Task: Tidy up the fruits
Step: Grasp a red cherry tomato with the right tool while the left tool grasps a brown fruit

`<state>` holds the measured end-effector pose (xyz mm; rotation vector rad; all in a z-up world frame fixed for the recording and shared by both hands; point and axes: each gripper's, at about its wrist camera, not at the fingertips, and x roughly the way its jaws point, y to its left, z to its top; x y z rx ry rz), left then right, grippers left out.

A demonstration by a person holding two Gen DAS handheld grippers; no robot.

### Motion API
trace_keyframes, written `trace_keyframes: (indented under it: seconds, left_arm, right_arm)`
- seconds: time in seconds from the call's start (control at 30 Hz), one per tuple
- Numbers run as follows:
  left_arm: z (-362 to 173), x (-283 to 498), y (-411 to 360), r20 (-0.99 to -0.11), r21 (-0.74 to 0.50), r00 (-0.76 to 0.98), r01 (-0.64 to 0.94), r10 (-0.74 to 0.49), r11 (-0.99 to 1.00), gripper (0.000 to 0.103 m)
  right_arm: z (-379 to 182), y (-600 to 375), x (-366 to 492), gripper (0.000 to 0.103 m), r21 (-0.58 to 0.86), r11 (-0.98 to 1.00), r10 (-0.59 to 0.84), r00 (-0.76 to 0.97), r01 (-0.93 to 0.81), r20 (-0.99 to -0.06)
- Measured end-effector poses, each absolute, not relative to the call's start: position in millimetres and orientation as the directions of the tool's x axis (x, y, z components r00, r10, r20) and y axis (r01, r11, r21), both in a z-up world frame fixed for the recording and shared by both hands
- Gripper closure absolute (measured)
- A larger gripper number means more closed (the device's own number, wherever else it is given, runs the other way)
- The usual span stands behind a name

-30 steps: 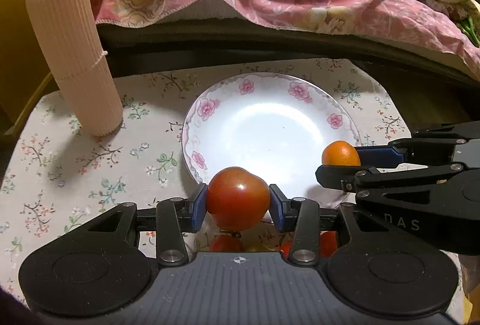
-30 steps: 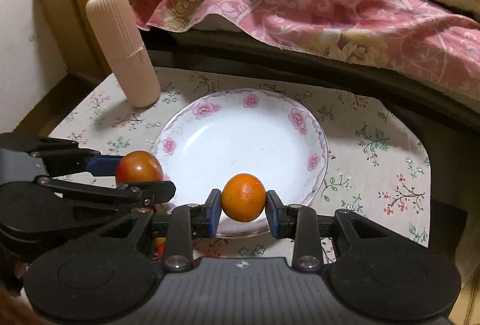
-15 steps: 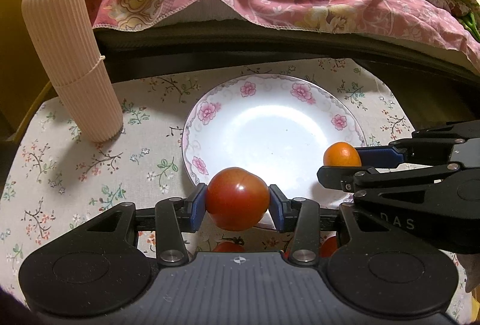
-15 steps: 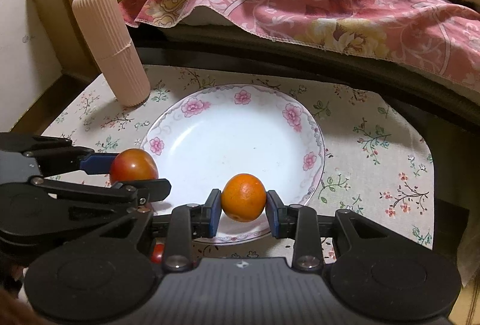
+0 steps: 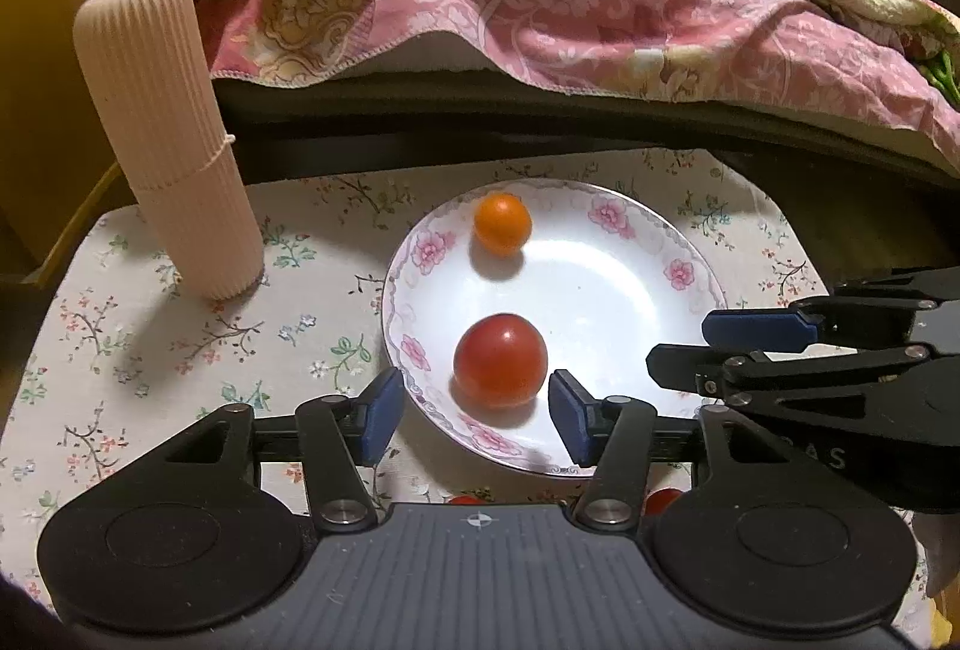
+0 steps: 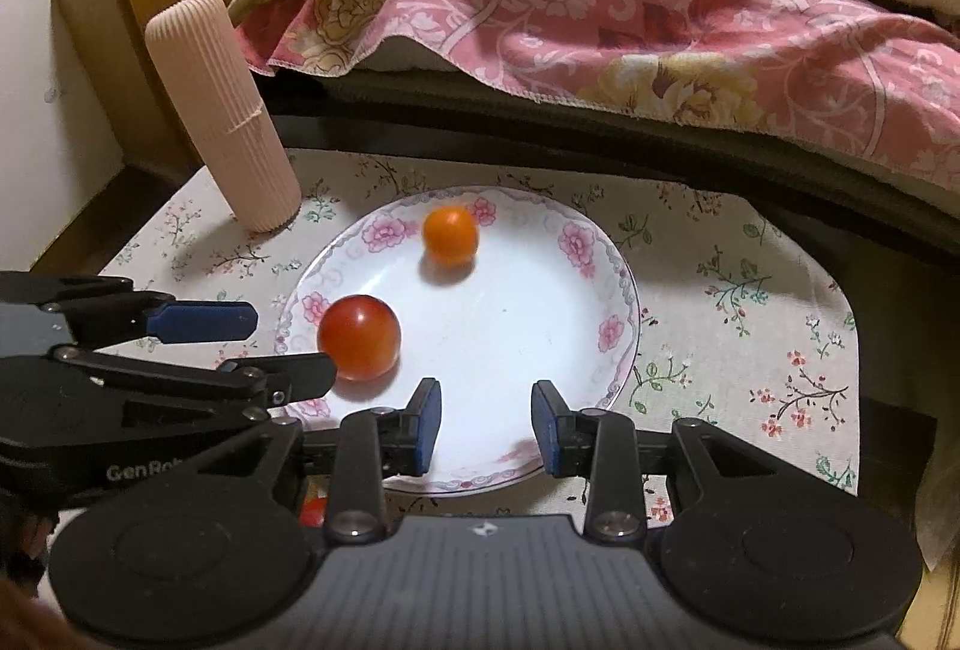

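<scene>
A white plate with pink flowers (image 5: 678, 273) (image 6: 606, 332) sits on the floral tablecloth. A red tomato (image 5: 500, 359) (image 6: 359, 329) lies in its near left part. A small orange (image 5: 502, 222) (image 6: 450, 236) lies at its far rim. My left gripper (image 5: 474, 413) is open and empty, its pads either side of the tomato without touching it. My right gripper (image 6: 486, 425) is open and empty over the plate's near edge; it also shows in the left wrist view (image 5: 738, 344).
A ribbed beige cylinder (image 5: 165, 134) (image 6: 222, 110) stands at the back left of the table. A pink floral quilt (image 5: 600, 2) hangs over a bed behind. More red fruit (image 5: 660, 500) peeks from under the left gripper.
Both grippers have opened and let go of their fruit. The tomato now lies on the plate's near part and the orange has rolled to the plate's far rim.
</scene>
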<state>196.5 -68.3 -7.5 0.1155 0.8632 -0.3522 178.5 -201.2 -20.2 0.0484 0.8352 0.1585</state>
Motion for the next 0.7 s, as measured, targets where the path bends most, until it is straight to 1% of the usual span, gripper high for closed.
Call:
trace_keyframes:
  seconds: [0.13, 0.3, 0.43, 0.7]
  left_arm:
    - [-6.0, 191.5, -64.6, -0.759, -0.033, 0.599, 0.358, -0.256, 0.933, 0.036]
    - [-4.9, 185.0, -60.5, -0.766, -0.026, 0.590, 0.366, -0.254, 0.930, 0.035]
    - [-2.5, 177.6, -55.2, -0.767, -0.023, 0.586, 0.381, -0.260, 0.924, 0.031]
    - [-4.7, 159.5, -41.1, -0.780, -0.003, 0.570, 0.411, -0.260, 0.912, 0.030]
  right_arm:
    - [-15.9, -201.0, 173.3, 0.068, 0.115, 0.985, 0.173, 0.664, -0.131, -0.727]
    - [-14.7, -197.6, 166.6, 0.066, 0.117, 0.982, 0.187, 0.657, -0.150, -0.730]
    - [-12.9, -194.7, 162.3, 0.065, 0.117, 0.980, 0.196, 0.653, -0.163, -0.731]
    - [-15.2, -187.3, 146.4, 0.063, 0.124, 0.969, 0.232, 0.628, -0.212, -0.743]
